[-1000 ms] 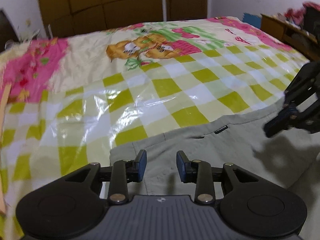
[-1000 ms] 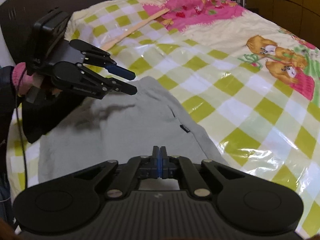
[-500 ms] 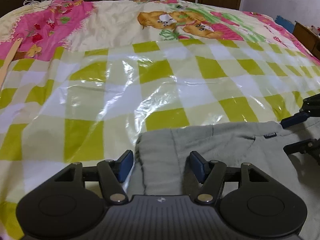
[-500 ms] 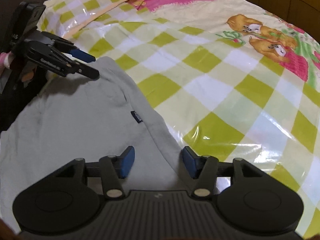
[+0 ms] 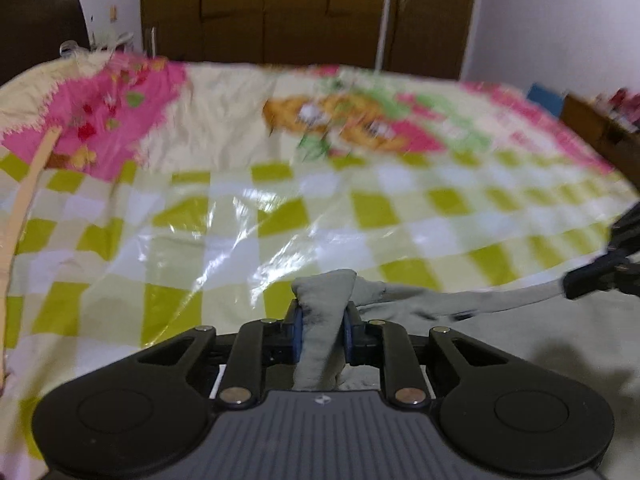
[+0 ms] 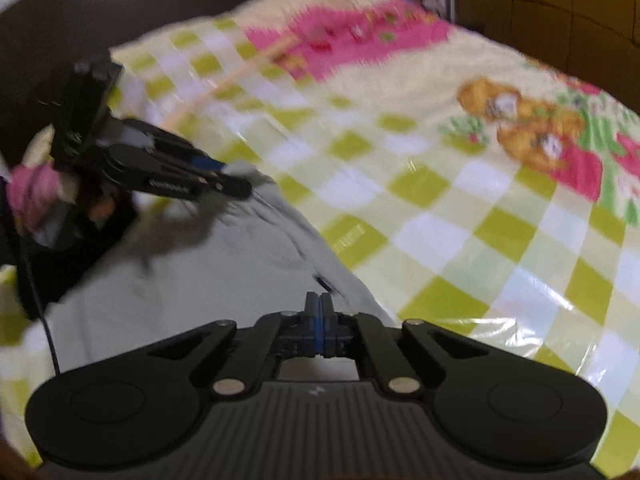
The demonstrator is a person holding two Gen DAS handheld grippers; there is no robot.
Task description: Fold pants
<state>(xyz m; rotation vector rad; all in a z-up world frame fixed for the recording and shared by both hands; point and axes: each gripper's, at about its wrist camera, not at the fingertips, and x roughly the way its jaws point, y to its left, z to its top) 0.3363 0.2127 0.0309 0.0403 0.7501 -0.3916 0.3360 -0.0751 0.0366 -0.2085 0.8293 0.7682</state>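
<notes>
The grey pants [image 5: 472, 320] lie on the bed at its near edge. My left gripper [image 5: 322, 320] is shut on a bunched corner of the pants' upper edge and holds it lifted off the sheet. It shows in the right wrist view [image 6: 236, 184] with cloth at its tips. My right gripper [image 6: 319, 312] has its blue pads pressed together at the pants' [image 6: 208, 280] edge near a small dark label; whether cloth is between them is hidden. In the left wrist view it [image 5: 576, 288] sits at the taut pants edge at the far right.
A glossy checked green, white and pink sheet [image 5: 240, 208] covers the bed. A long wooden stick [image 5: 28, 184] lies along its left side. Brown wardrobe doors [image 5: 304, 12] stand behind the bed. A low shelf [image 5: 604, 128] is at the right.
Both grippers were open over the pants' edge half a second ago. Both are now shut, and the left one has lifted a bunch of cloth. The views are blurred by motion.
</notes>
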